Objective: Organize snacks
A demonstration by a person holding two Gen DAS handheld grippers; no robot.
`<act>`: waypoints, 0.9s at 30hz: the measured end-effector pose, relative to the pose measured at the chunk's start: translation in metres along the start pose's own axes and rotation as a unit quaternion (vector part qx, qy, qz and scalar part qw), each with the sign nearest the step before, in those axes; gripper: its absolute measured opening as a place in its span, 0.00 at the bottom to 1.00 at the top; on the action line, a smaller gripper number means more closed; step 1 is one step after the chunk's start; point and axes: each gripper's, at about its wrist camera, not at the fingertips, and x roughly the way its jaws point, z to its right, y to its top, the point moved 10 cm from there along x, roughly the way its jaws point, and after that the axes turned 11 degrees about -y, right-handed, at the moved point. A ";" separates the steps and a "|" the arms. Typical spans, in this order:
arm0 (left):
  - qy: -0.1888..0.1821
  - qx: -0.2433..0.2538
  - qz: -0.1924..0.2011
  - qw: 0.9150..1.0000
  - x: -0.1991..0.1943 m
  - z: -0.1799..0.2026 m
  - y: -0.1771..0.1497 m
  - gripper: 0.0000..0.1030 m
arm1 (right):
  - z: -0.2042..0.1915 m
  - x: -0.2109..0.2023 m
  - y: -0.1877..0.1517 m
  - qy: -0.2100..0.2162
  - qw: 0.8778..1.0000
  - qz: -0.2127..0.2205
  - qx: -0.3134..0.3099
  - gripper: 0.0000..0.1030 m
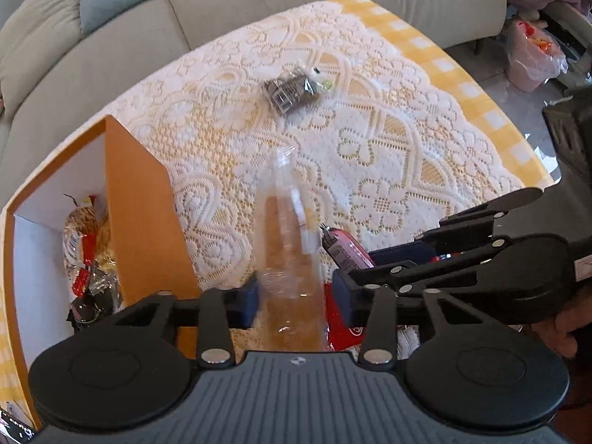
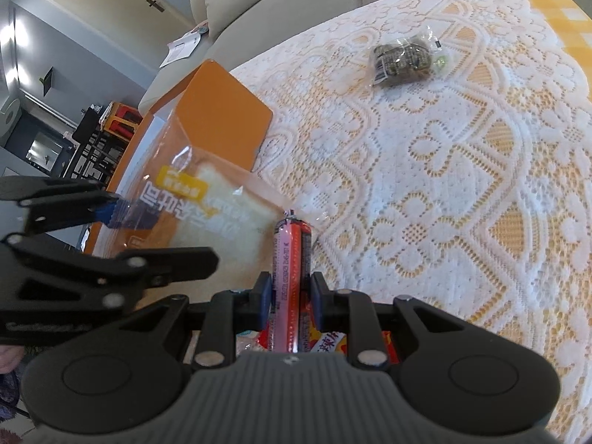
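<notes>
My left gripper point(image 1: 294, 298) is shut on a clear bag of sliced bread point(image 1: 290, 244), held edge-on above the lace cloth. The bread bag point(image 2: 207, 203) shows flat in the right wrist view beside the orange box. My right gripper point(image 2: 288, 292) is shut on a red and pink sausage stick point(image 2: 290, 259), which also shows in the left wrist view point(image 1: 342, 248). An orange box point(image 1: 140, 214) at the left holds several wrapped snacks point(image 1: 88, 255). A clear packet of dark snack point(image 1: 292, 88) lies alone on the cloth; it also shows in the right wrist view point(image 2: 405, 59).
A table with a white lace cloth point(image 1: 388, 140) over yellow check fabric stands before a grey sofa point(image 1: 111, 51). A pink bin with a plastic bag point(image 1: 532, 51) stands on the floor at the right. Red snack wrappers point(image 2: 329, 344) lie under my right gripper.
</notes>
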 end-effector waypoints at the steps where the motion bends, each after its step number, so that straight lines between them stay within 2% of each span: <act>1: 0.001 0.000 -0.003 1.000 0.003 -0.001 -0.002 0.35 | 0.000 0.001 0.000 0.000 1.000 0.000 -0.001 0.20; 6: 0.007 -0.007 0.003 1.000 0.005 -0.001 -0.003 0.28 | -0.001 0.003 -0.001 -0.011 1.000 -0.001 -0.004 0.20; 12: -0.001 -0.027 0.022 0.999 -0.010 0.000 -0.003 0.26 | -0.008 -0.002 0.002 -0.018 1.000 0.010 -0.008 0.20; 20: -0.022 -0.054 0.076 0.995 -0.061 -0.004 -0.006 0.26 | -0.029 -0.027 0.014 -0.060 0.996 0.053 -0.036 0.20; 25: -0.036 -0.080 0.126 0.988 -0.105 -0.017 -0.011 0.26 | -0.047 -0.053 0.023 -0.080 0.992 0.093 -0.037 0.20; 27: -0.035 -0.087 0.147 0.985 -0.124 -0.024 -0.013 0.26 | -0.057 -0.064 0.026 -0.074 0.991 0.107 -0.032 0.20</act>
